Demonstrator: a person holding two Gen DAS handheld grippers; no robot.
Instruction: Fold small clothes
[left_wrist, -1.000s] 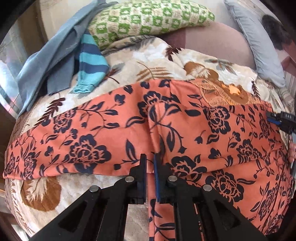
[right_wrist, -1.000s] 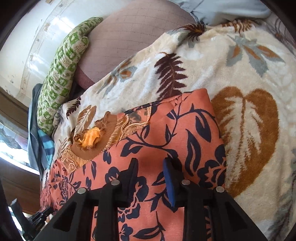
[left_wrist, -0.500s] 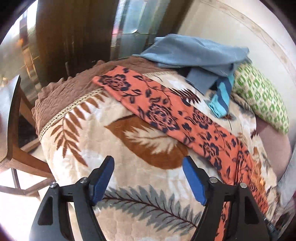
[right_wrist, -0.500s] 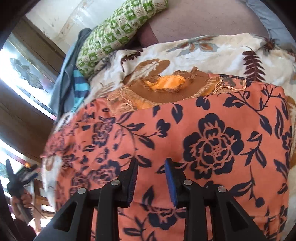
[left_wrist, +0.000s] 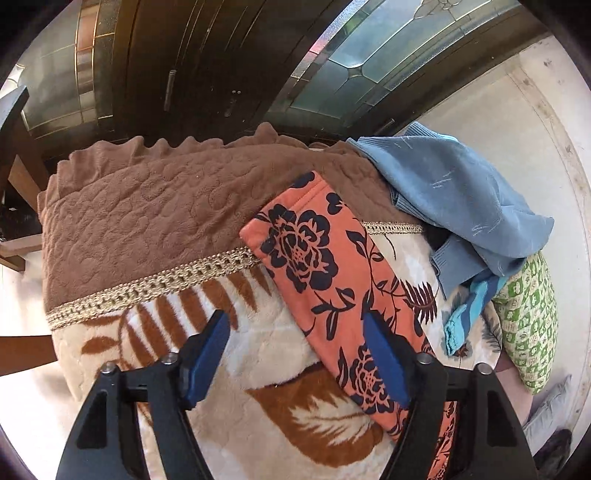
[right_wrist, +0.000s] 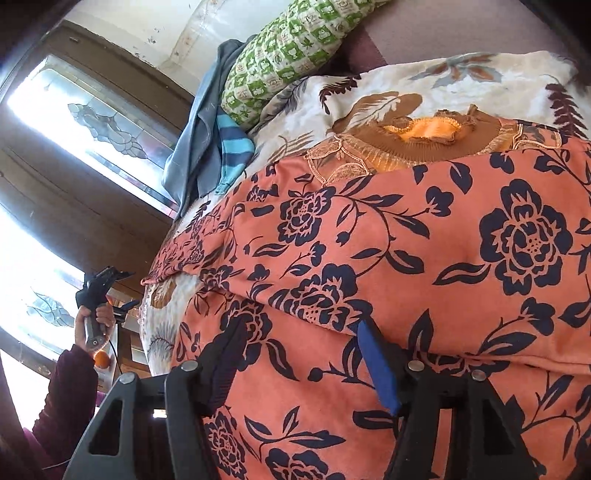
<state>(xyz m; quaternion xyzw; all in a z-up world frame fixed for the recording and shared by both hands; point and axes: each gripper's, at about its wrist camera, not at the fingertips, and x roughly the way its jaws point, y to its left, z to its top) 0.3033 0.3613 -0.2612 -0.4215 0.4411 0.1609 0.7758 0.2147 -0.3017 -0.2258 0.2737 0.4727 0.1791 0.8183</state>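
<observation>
Left wrist view: the left gripper (left_wrist: 295, 354) hangs over the leaf-print blanket (left_wrist: 229, 369) with its jaws apart, having just narrowed a little, and nothing between them; its right-hand pad sits just over the edge of one long leg of the orange floral trousers (left_wrist: 321, 266), whose cuff lies across the blanket's brown border (left_wrist: 140, 214). The right wrist view shows the right gripper (right_wrist: 299, 362) low over the broad part of the same garment (right_wrist: 424, 236), jaws just opened and spread, the cloth lying loose beneath them rather than pinched. A fold ridge runs across the fabric just ahead of the pads. An embroidered brown garment (right_wrist: 417, 144) lies just beyond the waist end and may be partly tucked under it, though the edge there is hard to read. With both tools empty, the risk is in the next grasp: a pad closing on the plush blanket along with the thin fabric would drag the bedding and spoil the fold, and taking only the top layer at the ridge would pull the layers out of line. The blue sweater (left_wrist: 461, 192) heaped near the cuff could also snag on the leg as it is lifted across.
</observation>
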